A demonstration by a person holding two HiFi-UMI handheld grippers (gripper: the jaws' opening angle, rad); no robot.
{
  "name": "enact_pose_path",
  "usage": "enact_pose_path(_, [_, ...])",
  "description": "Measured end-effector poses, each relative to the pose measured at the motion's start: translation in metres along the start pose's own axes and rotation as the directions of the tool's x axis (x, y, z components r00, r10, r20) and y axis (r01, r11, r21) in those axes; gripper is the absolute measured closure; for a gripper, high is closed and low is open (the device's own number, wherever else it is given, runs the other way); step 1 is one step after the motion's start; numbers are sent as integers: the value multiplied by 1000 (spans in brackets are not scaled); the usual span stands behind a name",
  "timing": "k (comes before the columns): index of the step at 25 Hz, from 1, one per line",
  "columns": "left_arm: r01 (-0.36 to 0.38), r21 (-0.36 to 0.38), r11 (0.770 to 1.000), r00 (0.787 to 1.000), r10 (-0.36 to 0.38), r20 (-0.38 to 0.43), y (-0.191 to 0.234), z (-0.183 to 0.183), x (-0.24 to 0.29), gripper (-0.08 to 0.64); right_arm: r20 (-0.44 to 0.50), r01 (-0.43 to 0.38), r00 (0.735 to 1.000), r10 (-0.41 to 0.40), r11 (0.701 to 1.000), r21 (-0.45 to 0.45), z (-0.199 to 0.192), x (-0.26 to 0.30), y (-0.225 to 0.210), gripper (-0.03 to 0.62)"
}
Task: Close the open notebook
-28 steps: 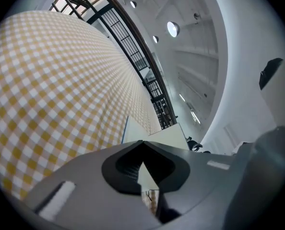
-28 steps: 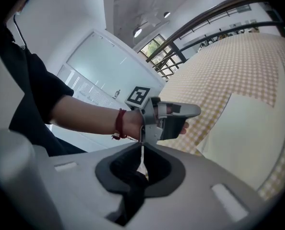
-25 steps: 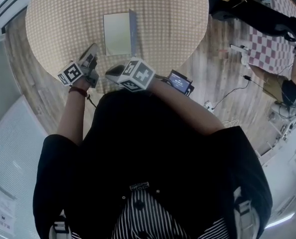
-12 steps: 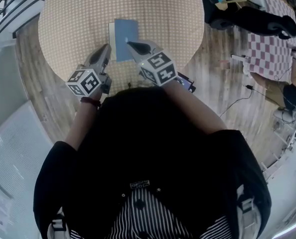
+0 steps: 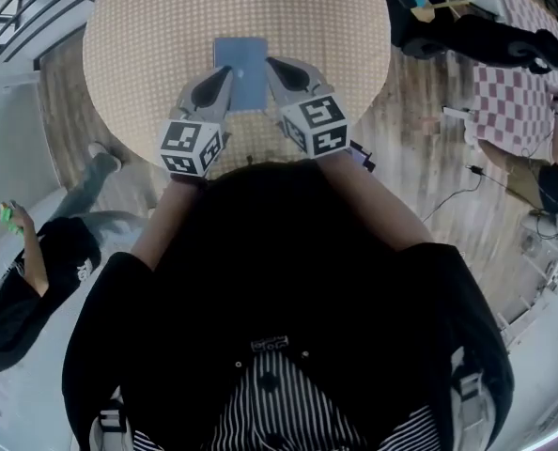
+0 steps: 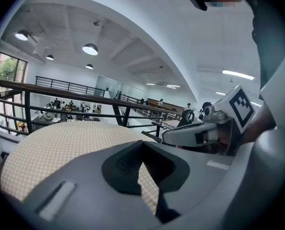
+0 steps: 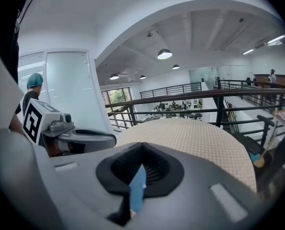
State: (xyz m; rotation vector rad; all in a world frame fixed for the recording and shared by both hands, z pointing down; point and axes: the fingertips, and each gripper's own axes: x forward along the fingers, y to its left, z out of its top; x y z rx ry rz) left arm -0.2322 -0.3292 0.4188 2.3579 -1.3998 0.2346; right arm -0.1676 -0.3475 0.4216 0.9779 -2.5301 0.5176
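Notebook (image 5: 240,71) lies closed on table (image 5: 133,50), so your left gripper (image 5: 224,78) and right gripper (image 5: 274,68) just flank it, jaws shut, holding nothing

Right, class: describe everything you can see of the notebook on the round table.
The notebook lies closed and flat, plain blue cover up. It is a thin rectangle on the checked cloth of the round table, near its middle. The left tongs and right tongs flank its near corners; contact cannot be told. No print or pages show.
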Motion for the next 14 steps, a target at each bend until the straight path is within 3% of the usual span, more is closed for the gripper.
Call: enact_pose_path(14, [5, -25, 1000, 1000, -5, -24, 0, -17, -7, 557, -24, -31, 999, 30, 1000, -8, -8, 5, 12, 591])
